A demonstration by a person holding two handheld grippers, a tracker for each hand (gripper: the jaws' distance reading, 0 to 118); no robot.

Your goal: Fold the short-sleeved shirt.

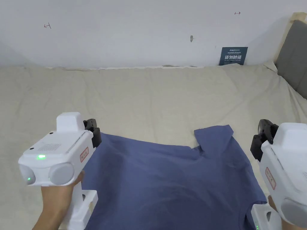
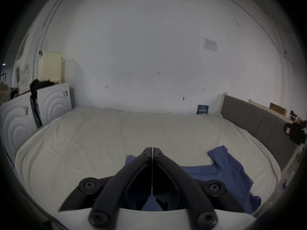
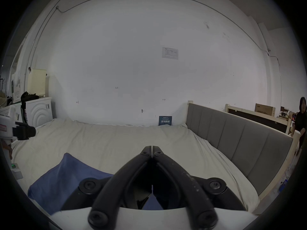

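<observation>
A blue short-sleeved shirt (image 1: 168,179) lies spread on the beige bed sheet (image 1: 150,95), with one sleeve (image 1: 214,134) pointing toward the far wall. My left gripper (image 1: 92,131) hovers over the shirt's far left corner. In the left gripper view the left gripper (image 2: 152,148) has its jaws pressed together with nothing between them, and the shirt (image 2: 224,170) lies below. My right gripper (image 1: 263,136) is beside the shirt's right edge. In the right gripper view the right gripper (image 3: 152,146) is likewise shut and holds nothing, above the shirt (image 3: 66,175).
A grey padded headboard (image 3: 232,134) runs along the bed's right side. A small blue sign (image 1: 233,56) leans on the white wall. White cabinets (image 2: 49,100) stand past the bed's left end. A person (image 3: 301,117) sits far off to the right.
</observation>
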